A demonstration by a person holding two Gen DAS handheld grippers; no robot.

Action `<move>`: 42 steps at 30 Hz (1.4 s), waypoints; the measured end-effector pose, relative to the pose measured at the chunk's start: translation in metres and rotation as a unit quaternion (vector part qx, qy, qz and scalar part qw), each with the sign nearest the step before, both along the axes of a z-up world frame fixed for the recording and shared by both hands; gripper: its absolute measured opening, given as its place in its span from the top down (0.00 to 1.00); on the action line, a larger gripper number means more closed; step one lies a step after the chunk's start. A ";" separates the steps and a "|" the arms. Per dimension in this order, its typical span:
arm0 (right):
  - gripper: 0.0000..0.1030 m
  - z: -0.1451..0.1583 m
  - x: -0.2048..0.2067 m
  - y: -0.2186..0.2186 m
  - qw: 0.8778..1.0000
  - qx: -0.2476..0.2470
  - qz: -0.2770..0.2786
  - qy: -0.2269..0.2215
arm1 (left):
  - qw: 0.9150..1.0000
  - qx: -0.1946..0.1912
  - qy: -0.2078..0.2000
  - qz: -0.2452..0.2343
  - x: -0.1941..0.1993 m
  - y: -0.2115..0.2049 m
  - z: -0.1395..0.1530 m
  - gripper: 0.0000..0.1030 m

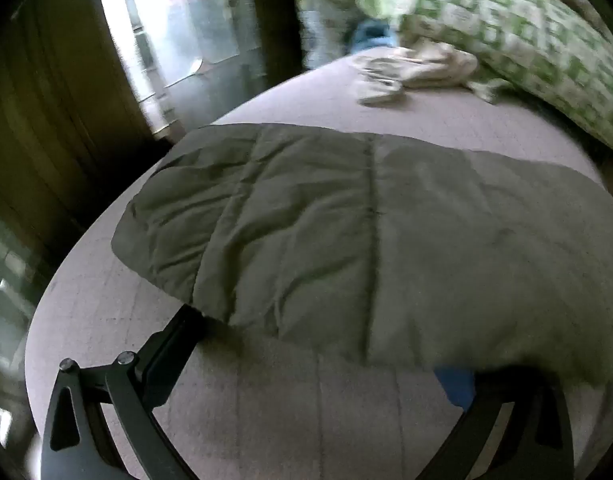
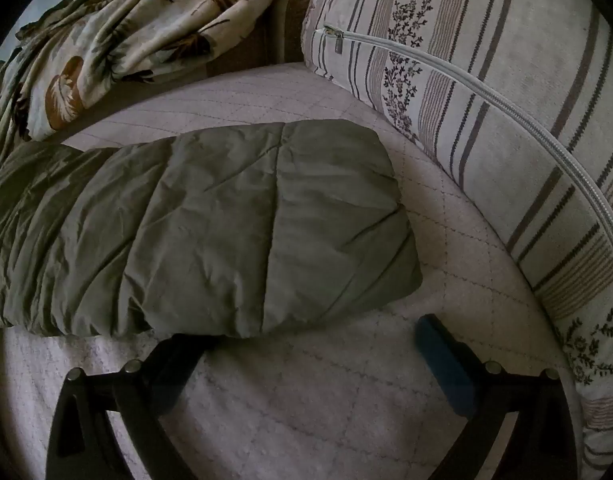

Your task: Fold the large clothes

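Note:
An olive-green quilted garment point(image 1: 346, 232) lies folded flat on the pinkish quilted bed cover point(image 1: 266, 408). It also shows in the right wrist view point(image 2: 210, 232), its right end squared off. My left gripper point(image 1: 326, 360) is open at the garment's near edge; that edge drapes over both fingertips. My right gripper point(image 2: 306, 344) is open at the garment's near right corner, its left fingertip under the edge, its blue-padded right finger point(image 2: 446, 364) on bare cover.
A green-patterned pillow point(image 1: 526, 40) and a crumpled cream cloth point(image 1: 418, 68) lie at the bed's far end. A striped floral pillow point(image 2: 486, 120) lies to the right, a leaf-print cloth point(image 2: 106, 32) at the back left. The bed's left edge point(image 1: 78, 260) drops toward a doorway.

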State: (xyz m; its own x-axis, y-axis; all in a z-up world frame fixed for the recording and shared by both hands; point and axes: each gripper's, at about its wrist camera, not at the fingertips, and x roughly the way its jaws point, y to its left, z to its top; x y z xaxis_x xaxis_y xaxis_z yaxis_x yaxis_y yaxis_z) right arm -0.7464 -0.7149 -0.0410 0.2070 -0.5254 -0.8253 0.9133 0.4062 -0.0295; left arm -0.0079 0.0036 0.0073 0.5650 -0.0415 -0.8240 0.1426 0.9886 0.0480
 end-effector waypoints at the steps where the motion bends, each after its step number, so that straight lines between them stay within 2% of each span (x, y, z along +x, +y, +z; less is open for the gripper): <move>1: 0.00 0.000 0.000 0.000 1.000 0.000 0.000 0.000 | 1.000 0.009 0.003 -0.004 -0.005 0.001 0.005 0.00; 2: 0.00 0.000 0.000 0.000 1.000 0.000 0.000 0.000 | 1.000 0.021 -0.008 -0.004 -0.015 0.002 0.012 0.00; 4: 0.00 0.000 0.000 0.000 1.000 0.000 0.000 0.000 | 0.997 0.036 -0.073 -0.016 -0.064 -0.001 0.037 0.00; 6: 0.00 0.000 0.000 0.000 1.000 0.001 0.000 0.000 | 0.993 0.013 -0.109 -0.044 -0.115 -0.005 0.060 0.00; 9: 0.00 0.000 0.000 0.000 1.000 0.001 0.000 -0.001 | 0.989 -0.031 -0.102 -0.099 -0.176 -0.014 0.085 0.00; 13: 0.00 0.000 0.001 0.001 1.000 -0.002 -0.001 0.004 | 0.984 -0.060 -0.073 -0.154 -0.222 -0.047 0.098 0.00; 16: 0.00 0.000 -0.001 0.000 1.000 0.006 -0.001 -0.003 | 0.980 -0.062 -0.051 -0.184 -0.235 -0.085 0.109 0.00; 18: 0.00 0.006 -0.002 0.003 1.000 0.021 -0.022 0.007 | 0.977 -0.059 -0.047 -0.199 -0.247 -0.100 0.113 0.00; 19: 0.00 0.012 -0.003 0.011 0.999 0.023 -0.035 -0.005 | 0.975 -0.055 -0.051 -0.208 -0.253 -0.104 0.118 0.00; 21: 0.00 0.030 -0.004 0.039 0.998 0.015 -0.034 -0.049 | 0.972 -0.052 -0.068 -0.219 -0.268 -0.112 0.119 0.00; 23: 0.00 0.054 -0.002 0.082 0.997 -0.006 -0.034 -0.067 | 0.970 -0.053 -0.072 -0.225 -0.275 -0.116 0.128 0.00; 27: 0.00 0.106 0.006 0.182 0.993 -0.040 0.003 -0.110 | 0.967 -0.069 -0.081 -0.233 -0.298 -0.100 0.136 0.00; 32: 0.00 0.157 0.022 0.280 0.980 -0.010 0.039 -0.195 | 0.960 -0.087 -0.098 -0.248 -0.328 -0.077 0.154 0.00; 36: 0.00 0.195 0.045 0.354 0.974 -0.034 0.091 -0.205 | 0.955 -0.085 -0.111 -0.262 -0.349 -0.067 0.171 0.00; 42: 0.00 0.216 0.071 0.442 0.966 -0.059 0.153 -0.200 | 0.944 -0.093 -0.134 -0.286 -0.383 -0.051 0.188 0.00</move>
State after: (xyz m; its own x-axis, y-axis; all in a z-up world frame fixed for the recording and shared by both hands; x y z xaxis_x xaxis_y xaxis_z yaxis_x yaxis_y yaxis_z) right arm -0.6758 -0.2730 0.1749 0.6575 -0.4749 -0.5850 0.6989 0.6745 0.2379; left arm -0.3914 -0.0471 0.1953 0.5934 -0.5323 -0.6037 0.6629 0.7487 -0.0086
